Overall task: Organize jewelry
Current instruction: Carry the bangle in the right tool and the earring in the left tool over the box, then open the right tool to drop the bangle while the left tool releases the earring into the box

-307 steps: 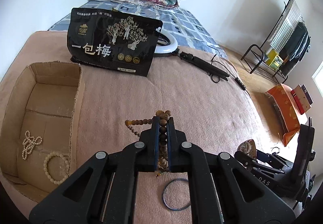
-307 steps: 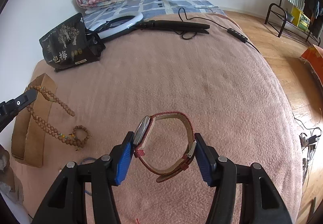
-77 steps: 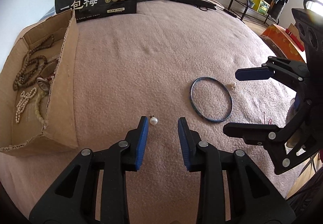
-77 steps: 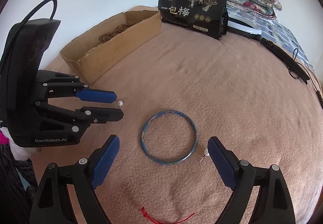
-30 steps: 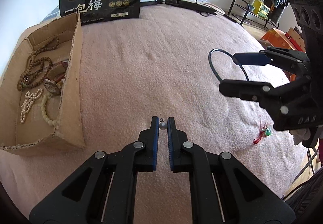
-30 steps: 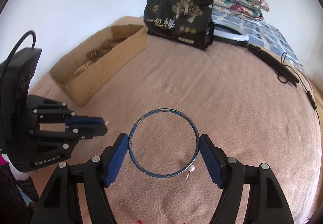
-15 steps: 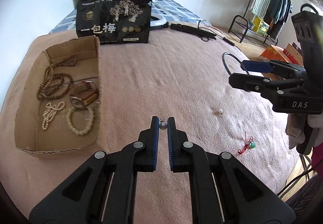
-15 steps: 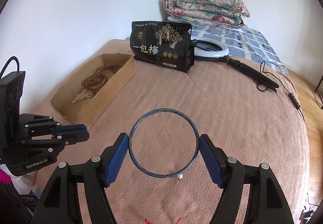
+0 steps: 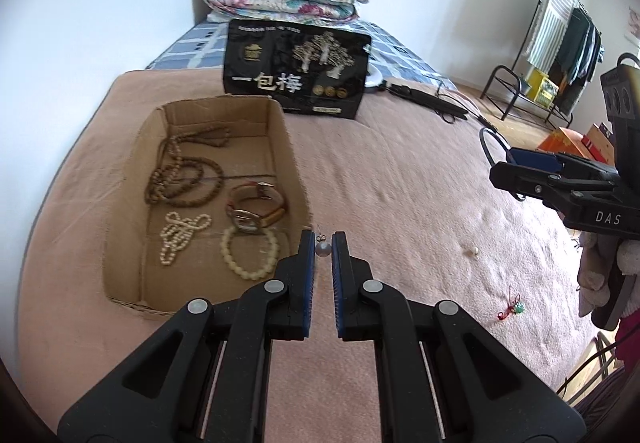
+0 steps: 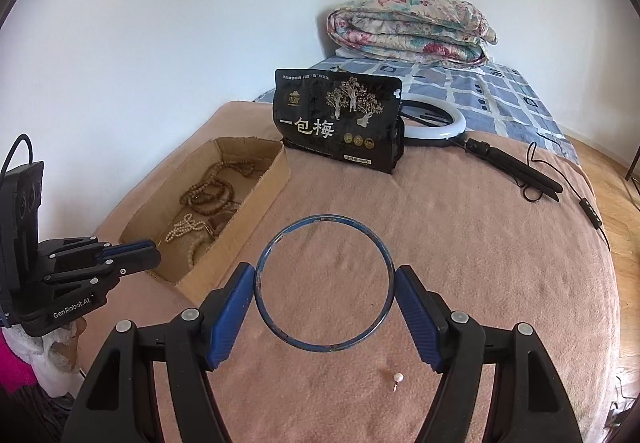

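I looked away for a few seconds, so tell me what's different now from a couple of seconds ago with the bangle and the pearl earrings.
The left hand-held gripper closed on one pearl earring and lifted it off the blanket. The right hand-held gripper clamped the blue bangle and raised it. The other earring, red charm and jewelry in the cardboard box stayed put.

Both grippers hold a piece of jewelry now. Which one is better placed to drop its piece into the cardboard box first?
Probably the left. The left gripper, shut on the pearl earring, hangs right beside the cardboard box. The right gripper, gripping the blue bangle, is farther out over the blanket.
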Available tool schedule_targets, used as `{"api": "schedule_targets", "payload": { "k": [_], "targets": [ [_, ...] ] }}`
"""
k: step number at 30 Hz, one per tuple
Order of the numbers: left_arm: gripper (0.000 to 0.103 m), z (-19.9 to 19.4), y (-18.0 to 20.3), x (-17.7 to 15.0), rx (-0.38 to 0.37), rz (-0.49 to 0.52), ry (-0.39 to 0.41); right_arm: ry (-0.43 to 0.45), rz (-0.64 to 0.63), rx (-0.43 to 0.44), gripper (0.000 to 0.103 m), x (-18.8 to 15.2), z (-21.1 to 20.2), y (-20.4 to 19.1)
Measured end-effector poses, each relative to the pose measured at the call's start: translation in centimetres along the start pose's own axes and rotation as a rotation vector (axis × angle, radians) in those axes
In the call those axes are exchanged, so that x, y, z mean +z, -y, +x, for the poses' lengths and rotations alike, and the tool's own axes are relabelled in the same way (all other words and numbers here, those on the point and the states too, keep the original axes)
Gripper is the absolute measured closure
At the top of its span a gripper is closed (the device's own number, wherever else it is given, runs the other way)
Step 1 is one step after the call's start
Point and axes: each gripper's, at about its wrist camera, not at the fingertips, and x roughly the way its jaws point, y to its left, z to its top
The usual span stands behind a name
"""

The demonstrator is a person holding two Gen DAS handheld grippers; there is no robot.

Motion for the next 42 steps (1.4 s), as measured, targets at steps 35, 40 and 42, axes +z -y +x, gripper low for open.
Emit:
{"api": "schedule_targets", "payload": {
  "k": [35,40,42],
  "targets": [
    [0.097,0.8,-9.2,0.6,0.085,-0.092,-0.043,-0.051,0.067,0.017,0.029,6.7,12.3,-10.7],
    [0.097,1.1,-9.4,0.7,0.083,-0.097,-0.042,-0.065,0.070,0.021,0.029,6.8,13.8,-11.3],
    [0.097,1.2,-9.4,0.8,0.081,-0.097,-0.043,-0.070,0.072,0.020,0.028,6.8,14.2,-11.4]
  ]
}}
